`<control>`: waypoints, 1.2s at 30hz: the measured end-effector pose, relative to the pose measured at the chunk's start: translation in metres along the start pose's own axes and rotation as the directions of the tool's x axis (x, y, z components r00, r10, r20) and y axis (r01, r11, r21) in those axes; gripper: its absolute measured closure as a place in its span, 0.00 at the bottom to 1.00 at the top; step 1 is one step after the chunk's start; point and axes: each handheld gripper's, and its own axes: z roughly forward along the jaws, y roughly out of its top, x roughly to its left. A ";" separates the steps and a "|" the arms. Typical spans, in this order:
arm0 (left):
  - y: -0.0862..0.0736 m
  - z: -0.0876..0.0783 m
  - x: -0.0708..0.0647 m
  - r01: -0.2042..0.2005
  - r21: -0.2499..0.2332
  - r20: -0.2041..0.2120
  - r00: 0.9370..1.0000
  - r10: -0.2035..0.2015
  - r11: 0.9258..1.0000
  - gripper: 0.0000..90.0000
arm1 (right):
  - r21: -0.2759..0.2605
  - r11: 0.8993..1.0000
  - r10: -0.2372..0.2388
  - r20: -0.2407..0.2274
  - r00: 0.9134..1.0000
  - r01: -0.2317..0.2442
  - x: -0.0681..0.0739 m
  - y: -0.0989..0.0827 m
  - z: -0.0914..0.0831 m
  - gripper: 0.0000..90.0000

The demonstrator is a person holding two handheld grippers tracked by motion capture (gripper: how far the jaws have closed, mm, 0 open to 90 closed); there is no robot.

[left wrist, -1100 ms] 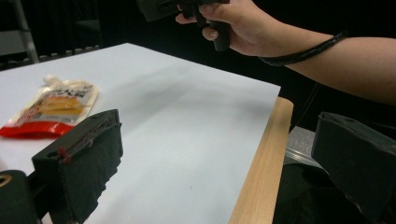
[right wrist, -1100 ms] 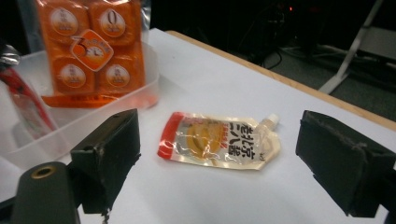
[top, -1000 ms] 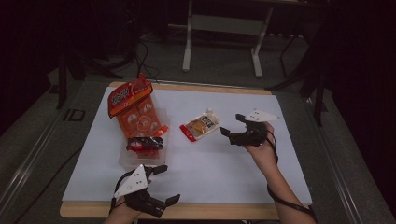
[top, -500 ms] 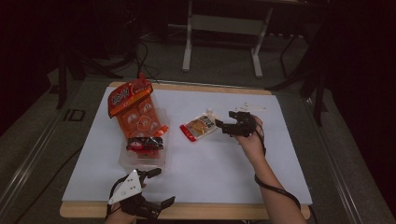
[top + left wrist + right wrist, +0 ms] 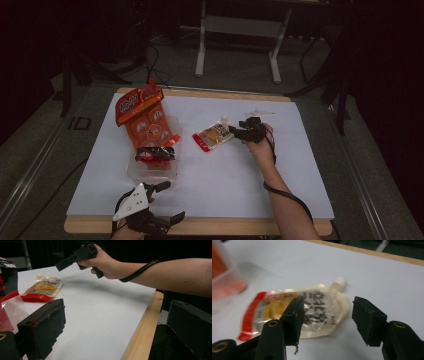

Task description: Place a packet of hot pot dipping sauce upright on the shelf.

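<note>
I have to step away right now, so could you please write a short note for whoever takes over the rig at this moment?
Right gripper: its fingers have just been closing and straddle the spout end of the pouch, not yet gripping; the pouch lies flat on the white sheet.
Left gripper: open, holding nothing, at the near table edge.
Clear tub with the orange snack bag sits left of the pouch.
Done: the reach to the pouch.
Left: close on it and lift; probably move it to the tub.
</note>
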 end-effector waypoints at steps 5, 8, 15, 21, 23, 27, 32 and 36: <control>0.000 -0.001 -0.002 -0.006 0.003 0.000 1.000 0.006 1.000 0.03 | 0.037 0.999 0.036 0.027 0.999 -0.037 -0.008 -0.001 0.011 0.53; -0.001 -0.001 -0.001 -0.003 0.004 0.000 1.000 0.003 1.000 0.03 | 0.054 0.998 0.041 0.046 0.998 -0.044 -0.011 -0.002 0.017 0.52; -0.002 -0.003 -0.002 0.004 0.003 -0.005 1.000 -0.004 1.000 0.03 | 0.084 0.995 0.048 0.064 0.997 -0.053 -0.013 -0.004 0.029 0.52; -0.003 -0.003 -0.001 0.011 0.002 -0.003 1.000 -0.011 1.000 0.03 | 0.125 0.991 0.037 0.081 0.996 -0.047 -0.009 -0.009 0.039 0.52; -0.003 -0.003 -0.001 0.009 0.007 -0.005 1.000 -0.009 1.000 0.03 | 0.130 0.990 0.038 0.074 0.997 -0.048 -0.007 -0.010 0.041 0.53; -0.003 -0.002 -0.001 0.015 0.010 0.001 1.000 -0.015 1.000 0.03 | 0.129 0.991 0.028 0.080 0.996 -0.038 -0.001 -0.012 0.043 0.58; -0.003 -0.001 -0.002 0.013 0.013 0.008 1.000 -0.013 1.000 0.03 | 0.138 0.990 0.022 0.093 0.995 -0.035 0.003 -0.012 0.042 0.69; -0.004 0.000 -0.002 0.013 0.017 0.012 1.000 -0.013 1.000 0.03 | 0.152 0.988 0.005 0.091 0.996 -0.019 0.004 -0.012 0.041 0.83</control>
